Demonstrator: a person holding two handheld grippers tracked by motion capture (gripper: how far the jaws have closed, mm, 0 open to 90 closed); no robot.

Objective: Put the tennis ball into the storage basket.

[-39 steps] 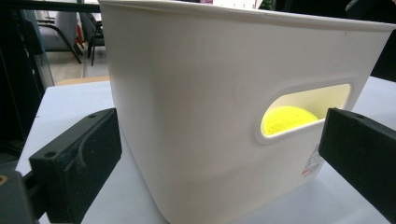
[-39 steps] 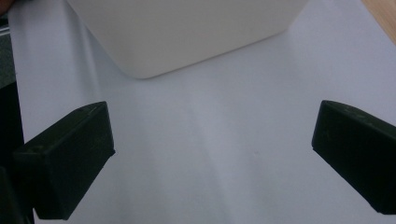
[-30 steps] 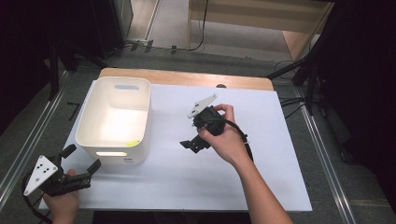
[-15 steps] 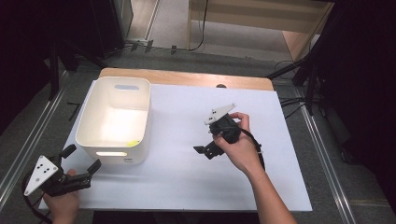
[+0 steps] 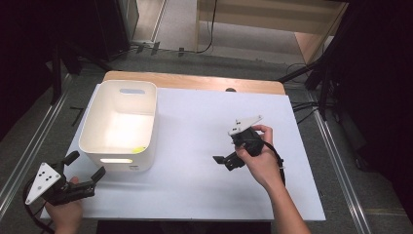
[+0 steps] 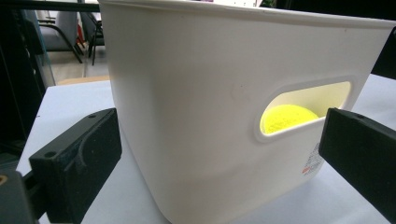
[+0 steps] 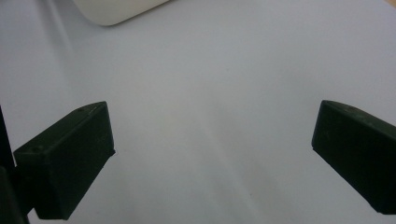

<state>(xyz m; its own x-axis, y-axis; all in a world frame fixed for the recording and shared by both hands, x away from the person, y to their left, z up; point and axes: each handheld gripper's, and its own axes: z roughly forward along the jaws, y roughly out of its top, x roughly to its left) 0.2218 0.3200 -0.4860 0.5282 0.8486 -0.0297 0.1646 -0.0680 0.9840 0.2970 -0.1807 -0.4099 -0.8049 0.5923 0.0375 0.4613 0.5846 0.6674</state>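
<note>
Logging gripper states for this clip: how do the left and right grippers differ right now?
The left gripper sits at the table's near left corner, facing the white bin; the right gripper is out over the bare white tabletop. Both are open and hold nothing.

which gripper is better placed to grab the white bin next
Left. The left gripper sits open just off the white bin at its near wall, jaws facing its handle slot. The right gripper is open over bare table, farther away.
</note>
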